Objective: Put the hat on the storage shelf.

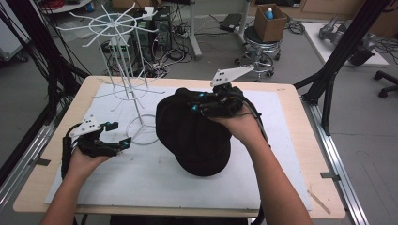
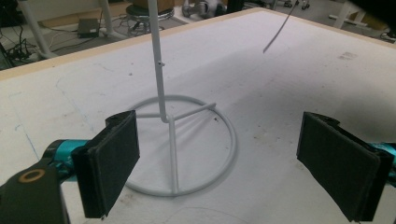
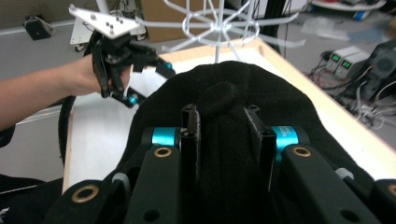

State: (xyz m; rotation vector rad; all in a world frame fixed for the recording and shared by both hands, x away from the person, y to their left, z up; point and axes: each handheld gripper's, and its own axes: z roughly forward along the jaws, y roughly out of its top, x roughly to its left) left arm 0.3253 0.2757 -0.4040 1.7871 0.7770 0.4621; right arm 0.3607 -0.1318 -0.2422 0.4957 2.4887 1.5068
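My right gripper (image 3: 226, 122) pinches the black cap (image 1: 195, 133), lifting it; next, hang it on the white rack (image 1: 123, 51). My left gripper (image 2: 233, 161) waits spread.

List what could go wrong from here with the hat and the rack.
The right gripper pinches only a fold of the black hat, so the fabric may slip free. The hanging hat could swing into the white wire rack and snag its thin arms or tip it. The left gripper is open beside the rack's base ring, not holding it, so nothing steadies the rack.
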